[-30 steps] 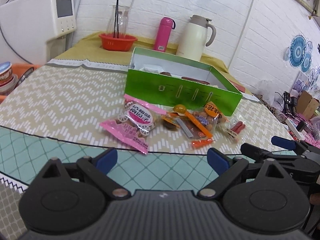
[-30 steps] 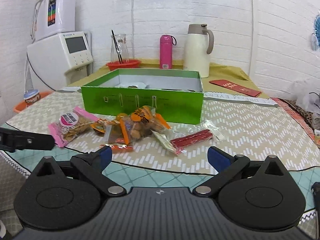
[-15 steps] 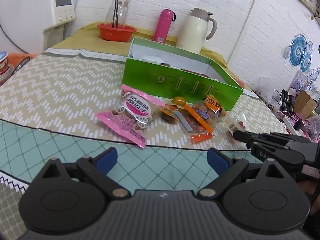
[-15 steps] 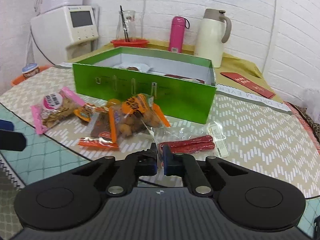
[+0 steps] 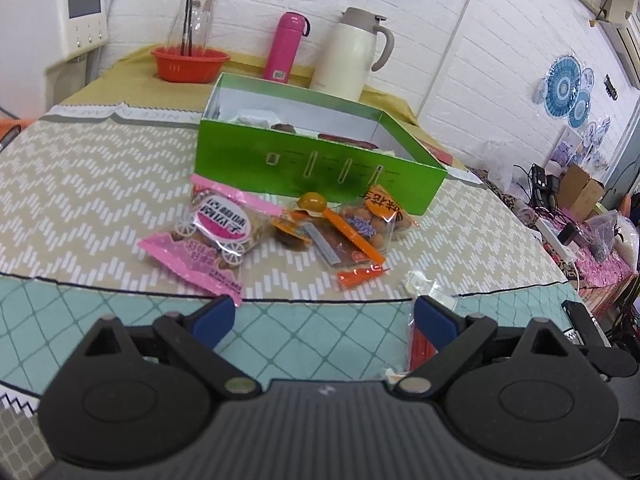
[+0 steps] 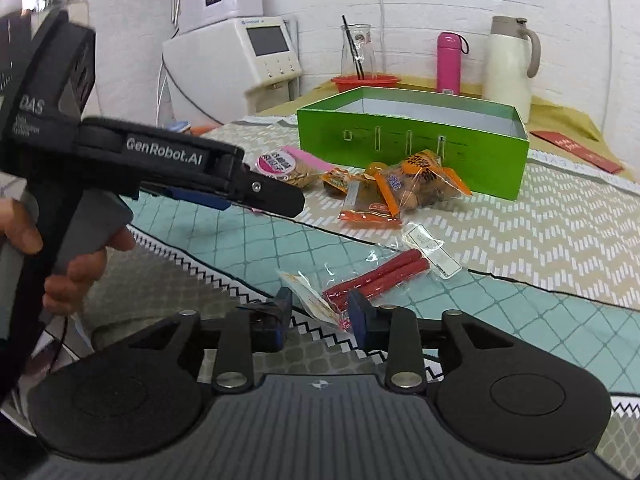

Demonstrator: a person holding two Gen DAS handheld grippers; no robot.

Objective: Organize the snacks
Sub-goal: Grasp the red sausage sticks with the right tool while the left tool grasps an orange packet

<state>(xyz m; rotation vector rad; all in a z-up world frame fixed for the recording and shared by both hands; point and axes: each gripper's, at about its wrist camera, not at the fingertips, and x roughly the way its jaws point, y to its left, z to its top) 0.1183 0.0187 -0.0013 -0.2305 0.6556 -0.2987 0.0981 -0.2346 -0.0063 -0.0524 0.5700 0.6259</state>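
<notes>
Right wrist view: right gripper (image 6: pixel 318 314) jaws opening, clear packet of red sausage sticks (image 6: pixel 376 278) between them, lying on worktop (image 6: pixel 540 320) near edge. Left gripper (image 5: pixel 320 316) held wide, empty. Step judged: sausage packet repositioning; next, regrasp needed, transfer to green box (image 6: pixel 412 140) at far side.

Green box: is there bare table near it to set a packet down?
Bare chevron cloth lies left of the green box, toward the red basket; right of it too. Its front is crowded: pink packet, orange nut packets. The sausage packet sits between the right gripper's opening jaws.
</notes>
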